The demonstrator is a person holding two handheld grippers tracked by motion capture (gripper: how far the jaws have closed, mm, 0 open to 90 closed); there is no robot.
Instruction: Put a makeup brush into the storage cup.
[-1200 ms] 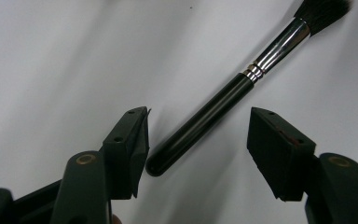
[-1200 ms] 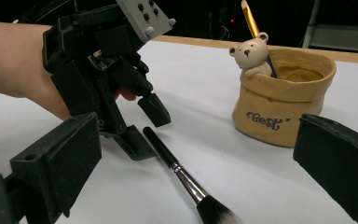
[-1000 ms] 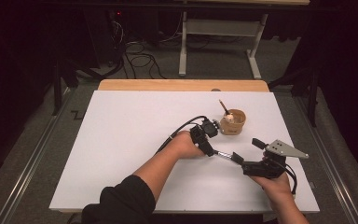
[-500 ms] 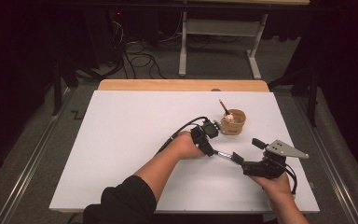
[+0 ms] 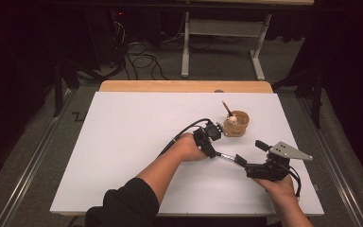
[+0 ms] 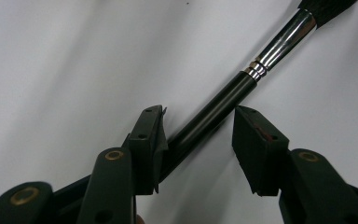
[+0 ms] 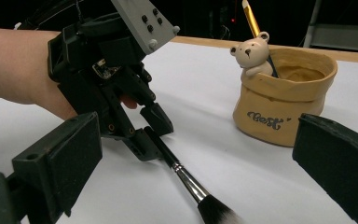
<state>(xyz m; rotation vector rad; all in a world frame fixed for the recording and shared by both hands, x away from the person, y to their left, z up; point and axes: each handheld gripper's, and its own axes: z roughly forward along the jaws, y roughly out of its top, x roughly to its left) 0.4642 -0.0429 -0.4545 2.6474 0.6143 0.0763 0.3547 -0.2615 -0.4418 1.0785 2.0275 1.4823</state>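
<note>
A black-handled makeup brush (image 6: 223, 100) with a silver ferrule lies flat on the white table (image 5: 123, 142). My left gripper (image 6: 200, 123) is open and points down at it. Its jaws straddle the handle, which rests against the left pad (image 6: 156, 140) and stands clear of the right one. From the right gripper view, the left gripper (image 7: 151, 130) stands over the brush (image 7: 186, 179), whose bristles point toward the camera. My right gripper (image 7: 198, 154) is wide open, low over the table, with the brush head between its jaws. In the high view, the left gripper (image 5: 212, 149), brush (image 5: 225, 155) and right gripper (image 5: 250, 152) line up at centre right.
A tan pouch-shaped cup (image 5: 237, 124) with a small bear figure (image 7: 251, 53) on its rim holds another brush (image 7: 251, 16); it stands just behind the grippers. A wooden strip (image 5: 184, 86) runs along the table's far edge. Cables and a desk frame lie on the floor beyond.
</note>
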